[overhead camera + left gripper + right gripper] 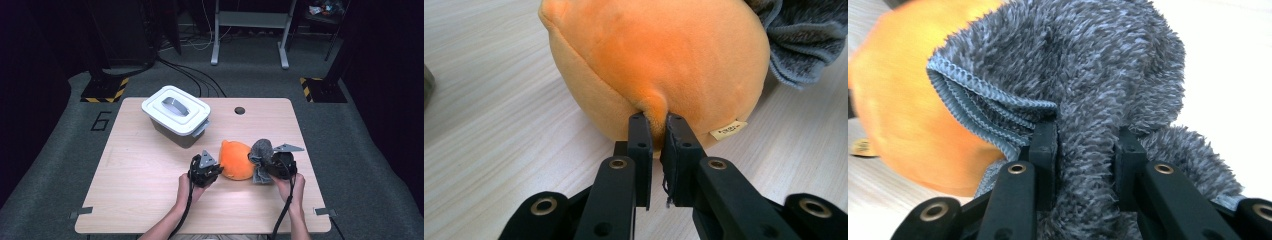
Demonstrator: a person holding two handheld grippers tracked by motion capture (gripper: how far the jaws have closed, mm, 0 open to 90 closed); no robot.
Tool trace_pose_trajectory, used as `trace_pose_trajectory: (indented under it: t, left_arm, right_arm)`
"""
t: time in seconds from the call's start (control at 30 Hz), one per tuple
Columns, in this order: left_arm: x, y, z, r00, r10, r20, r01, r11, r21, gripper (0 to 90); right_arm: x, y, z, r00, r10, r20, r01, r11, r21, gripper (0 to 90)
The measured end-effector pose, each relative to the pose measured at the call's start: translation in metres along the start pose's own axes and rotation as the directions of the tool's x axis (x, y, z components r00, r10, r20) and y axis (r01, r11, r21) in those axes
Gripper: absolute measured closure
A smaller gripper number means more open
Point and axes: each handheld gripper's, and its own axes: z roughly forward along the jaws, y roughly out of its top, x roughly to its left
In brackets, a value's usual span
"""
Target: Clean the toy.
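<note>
Pale wooden table (pixel 150 190) in a dark room carries a round orange plush toy (pixel 236 160) near its middle, right of a white lidded plastic box (pixel 176 115). From the left, the left gripper (pixel 209 171) has its jaws shut on a small fold of the toy's soft skin, beside a small sewn label (pixel 728 129). The right gripper (pixel 264 162) comes from the right with its jaws clamped on a fluffy grey cloth (pixel 261 152), which touches the toy's right side, so this hand is nearer for wiping.

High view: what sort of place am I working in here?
Probably a lab or recording studio, not a home: a lone wooden table on grey carpet, hazard-striped stand bases, and loose cables trailing across the floor behind it.
</note>
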Motion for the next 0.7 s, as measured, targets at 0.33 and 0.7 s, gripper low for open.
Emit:
trace_pose_trajectory:
  t: [0.33, 0.7]
  left_arm:
    - [0.002, -0.002, 0.0, 1.0, -0.005, 0.0, 0.005, 1.0, 0.002, 82.8]
    - [0.002, -0.002, -0.001, 1.0, -0.004, -0.003, 0.004, 1.0, -0.002, 82.7]
  right_arm:
    - [-0.007, -0.012, 0.025, 0.9987, 0.035, 0.036, -0.038, 0.995, 0.089, 68.8]
    - [-0.01, -0.012, 0.028, 0.9982, 0.017, 0.057, -0.024, 0.992, 0.124, 69.2]
